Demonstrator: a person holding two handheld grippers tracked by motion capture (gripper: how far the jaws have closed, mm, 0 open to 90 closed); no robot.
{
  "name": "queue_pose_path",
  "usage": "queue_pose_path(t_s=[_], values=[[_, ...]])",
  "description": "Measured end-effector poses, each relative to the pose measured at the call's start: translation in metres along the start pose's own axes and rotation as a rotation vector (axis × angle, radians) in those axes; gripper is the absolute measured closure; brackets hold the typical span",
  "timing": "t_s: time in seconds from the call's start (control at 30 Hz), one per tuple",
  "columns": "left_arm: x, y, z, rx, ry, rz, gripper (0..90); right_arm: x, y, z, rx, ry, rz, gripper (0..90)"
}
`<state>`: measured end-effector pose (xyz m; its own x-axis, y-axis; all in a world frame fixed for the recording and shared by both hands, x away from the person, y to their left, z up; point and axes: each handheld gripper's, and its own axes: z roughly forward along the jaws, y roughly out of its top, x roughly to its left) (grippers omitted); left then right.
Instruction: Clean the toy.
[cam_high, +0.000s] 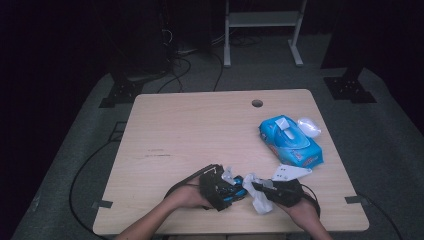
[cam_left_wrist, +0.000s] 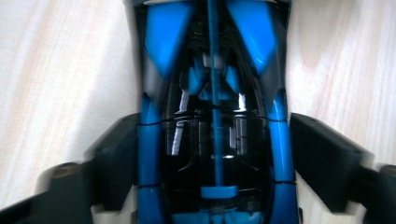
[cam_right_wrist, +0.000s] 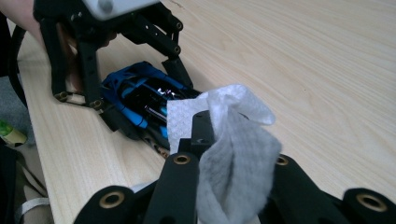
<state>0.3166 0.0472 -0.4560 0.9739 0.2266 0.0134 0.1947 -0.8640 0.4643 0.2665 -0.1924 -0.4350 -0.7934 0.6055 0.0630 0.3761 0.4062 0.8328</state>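
A blue and black toy car (cam_left_wrist: 215, 116) fills the space between the black jaws of my left gripper (cam_left_wrist: 215, 158), whose pads press on its two sides. In the high view that left gripper (cam_high: 231, 189) lies low at the table's front edge with the toy car (cam_high: 237, 193) in it. My right gripper (cam_high: 257, 187) is shut on a crumpled white wipe (cam_high: 261, 201). In the right gripper view the wipe (cam_right_wrist: 233, 158) hangs over the right gripper (cam_right_wrist: 233, 135) and its tip touches the end of the toy car (cam_right_wrist: 135, 84).
A blue pack of wet wipes (cam_high: 290, 140) with its white lid raised lies at the right of the wooden table (cam_high: 190, 130), a clear plastic piece (cam_high: 309, 126) beside it. A cable hole (cam_high: 257, 103) sits near the far edge. A white frame (cam_high: 262, 20) stands on the floor behind.
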Motion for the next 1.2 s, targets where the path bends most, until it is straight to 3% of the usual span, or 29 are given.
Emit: queue_pose_path(t_s=[0.07, 0.1, 0.13, 0.33, 0.53, 0.67, 0.83, 1.0, 1.2], values=[[-0.003, -0.001, -0.001, -0.015, 0.057, 0.001, 26.0, 0.000, 0.000, -0.003, -0.006, -0.005, 0.004, 80.6], [-0.002, -0.001, -0.002, -0.015, 0.063, -0.003, 26.0, -0.001, -0.001, -0.004, -0.010, -0.008, 0.006, 80.6], [-0.001, -0.002, -0.001, -0.018, 0.039, -0.010, 26.1, -0.002, -0.001, -0.006, -0.014, -0.012, 0.014, 80.6], [0.002, -0.002, -0.003, -0.029, 0.039, -0.018, 26.1, -0.008, -0.002, -0.011, -0.037, -0.017, 0.036, 80.5], [0.008, 0.002, -0.016, -0.063, 0.053, -0.033, 26.1, -0.009, -0.001, -0.012, -0.044, -0.021, 0.039, 80.6], [0.028, 0.012, -0.021, -0.070, 0.089, -0.061, 26.0, -0.014, 0.000, -0.020, -0.064, -0.038, 0.046, 80.6], [0.053, 0.031, -0.016, -0.067, 0.132, -0.080, 27.7, -0.030, -0.009, -0.028, -0.040, -0.077, 0.071, 80.7], [0.068, 0.034, 0.007, -0.016, 0.130, -0.109, 27.8, -0.045, -0.024, -0.030, 0.000, -0.113, 0.089, 80.7], [0.071, 0.027, 0.008, -0.044, 0.101, -0.142, 27.8, -0.054, -0.033, -0.026, 0.041, -0.125, 0.102, 80.6]])
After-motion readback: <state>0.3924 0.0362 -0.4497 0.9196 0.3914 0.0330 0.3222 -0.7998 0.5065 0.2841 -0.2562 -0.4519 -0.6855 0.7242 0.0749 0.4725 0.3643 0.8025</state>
